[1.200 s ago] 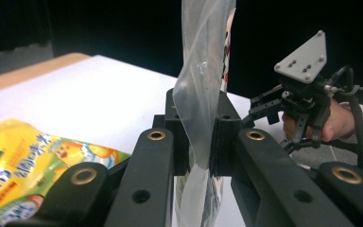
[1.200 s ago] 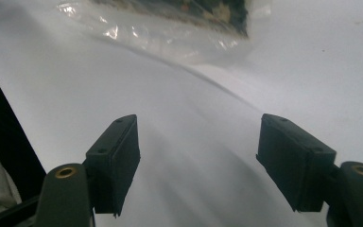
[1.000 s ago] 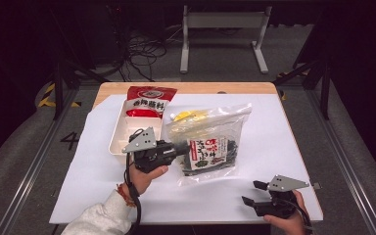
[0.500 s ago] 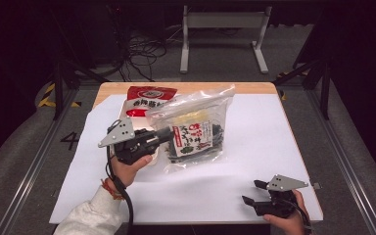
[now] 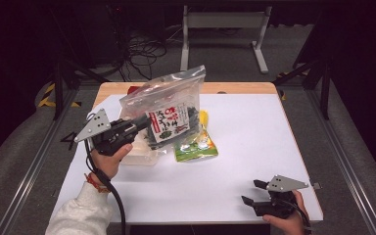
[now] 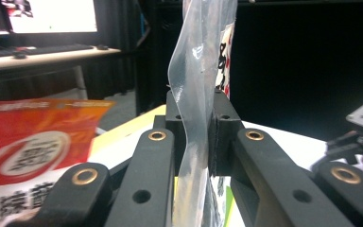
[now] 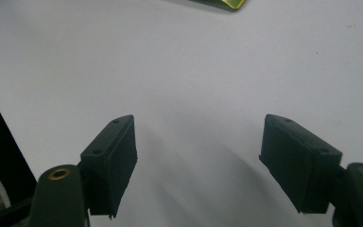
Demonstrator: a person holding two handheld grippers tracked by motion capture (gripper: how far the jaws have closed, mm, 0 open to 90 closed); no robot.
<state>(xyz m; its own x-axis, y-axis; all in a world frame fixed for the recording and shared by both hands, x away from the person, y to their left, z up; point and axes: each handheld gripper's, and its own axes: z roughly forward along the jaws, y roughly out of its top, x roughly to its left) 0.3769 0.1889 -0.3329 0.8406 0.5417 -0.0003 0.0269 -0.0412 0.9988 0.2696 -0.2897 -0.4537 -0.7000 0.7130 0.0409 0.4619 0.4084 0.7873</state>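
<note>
A clear zip bag (image 5: 169, 100) with a dark seaweed packet (image 5: 169, 125) inside hangs tilted above the table's left half. My left gripper (image 5: 144, 122) is shut on the bag's left edge. In the left gripper view the pads of my left gripper (image 6: 196, 111) pinch the clear plastic (image 6: 194, 71), which rises between them. A green and yellow snack packet (image 5: 196, 144) lies on the white table (image 5: 254, 132) just under the bag. My right gripper (image 5: 253, 192) rests open near the front right edge, and in its own view my right gripper (image 7: 198, 146) has nothing between its jaws.
A white tray (image 5: 137, 157) sits under my left gripper, with a red packet (image 6: 28, 142) on it. A corner of the green packet (image 7: 217, 3) lies far ahead of the right jaws. Dark floor, cables and a metal stand lie beyond the table.
My left gripper has carried the zip bag up and to the left, off the table. The green and yellow packet that lay under it is now uncovered. The right gripper has stayed put.
</note>
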